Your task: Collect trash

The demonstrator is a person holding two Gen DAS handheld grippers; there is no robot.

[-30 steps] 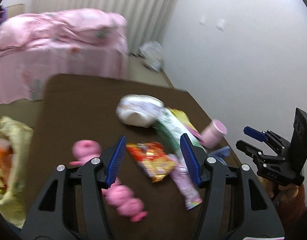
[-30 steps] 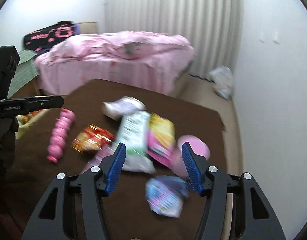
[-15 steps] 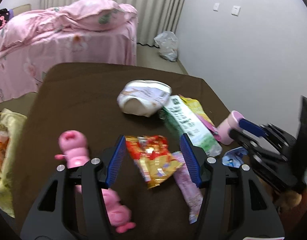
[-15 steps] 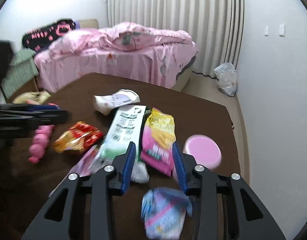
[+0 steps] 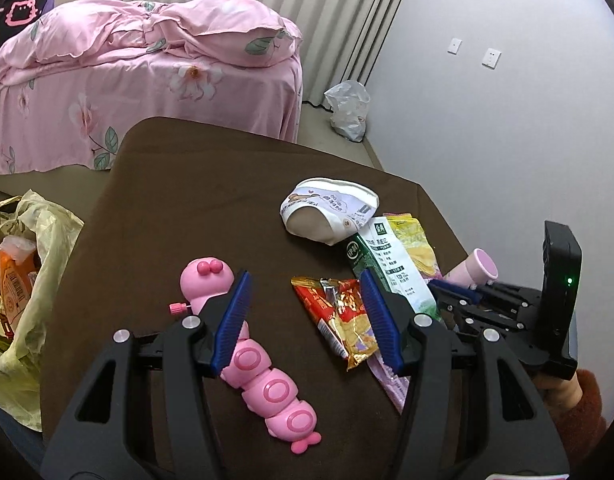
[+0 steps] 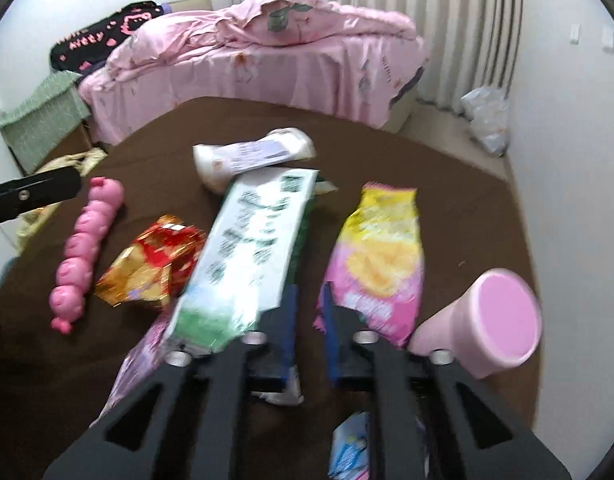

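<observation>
The right gripper (image 6: 307, 308) was closing, its jaws nearly together with nothing visibly between them; the green-and-white carton (image 6: 251, 248) lay just left of it, the yellow-pink packet (image 6: 381, 256) just right. The left gripper (image 5: 305, 316) hung half open and empty above the table (image 5: 179, 200), the red wrapper (image 5: 339, 312) near its right finger.

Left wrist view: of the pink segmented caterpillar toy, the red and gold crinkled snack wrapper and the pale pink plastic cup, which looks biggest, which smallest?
1. Pink segmented caterpillar toy, longest.
2. Red and gold crinkled snack wrapper.
3. Pale pink plastic cup, smallest, though partly hidden and farther from the camera, so its rank is unsure.
</observation>
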